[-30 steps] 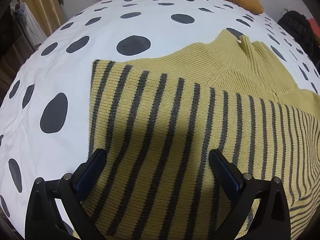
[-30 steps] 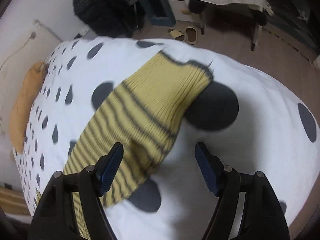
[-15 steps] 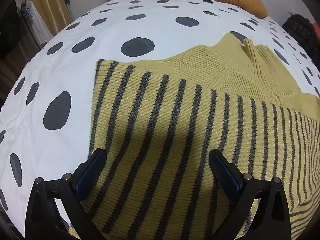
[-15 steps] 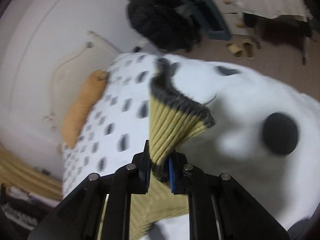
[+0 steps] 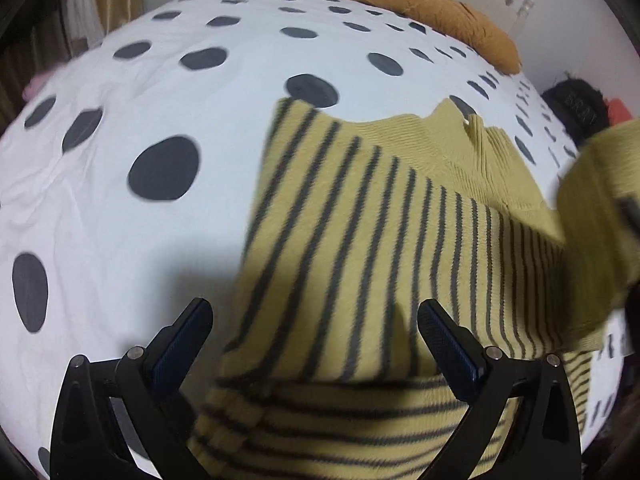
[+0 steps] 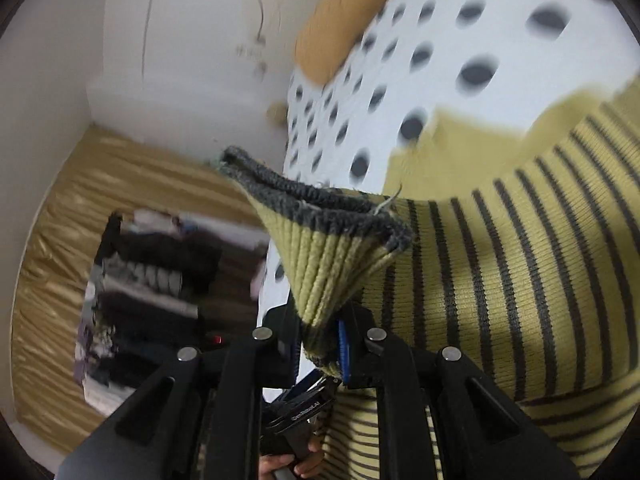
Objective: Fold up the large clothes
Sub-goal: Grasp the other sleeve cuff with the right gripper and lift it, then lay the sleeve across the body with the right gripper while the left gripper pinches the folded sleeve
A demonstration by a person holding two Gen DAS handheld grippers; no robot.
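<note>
A yellow sweater with grey stripes [image 5: 360, 240] lies spread on a white bedcover with dark dots [image 5: 120, 208]. My left gripper [image 5: 316, 344] hangs open just above the sweater's near edge, one finger over bare cover and the other over the knit. My right gripper [image 6: 320, 340] is shut on the sleeve cuff [image 6: 320, 232], whose grey rim flares up above the fingers. The striped body [image 6: 520, 260] lies to the right of it. In the left wrist view the lifted sleeve [image 5: 592, 208] shows blurred at the right.
An orange pillow [image 5: 432, 12] lies at the far end of the bed by the white wall. A black bag [image 5: 576, 100] sits beyond the bed's right side. A golden curtain [image 6: 60, 280] and dark stacked things [image 6: 152, 280] stand off the bed. A hand [image 6: 288, 462] holds a black handle below.
My right gripper closed on the sleeve cuff, lifted it and swung it across over the sweater body. My left gripper shifted left along the sweater's edge and stayed open.
</note>
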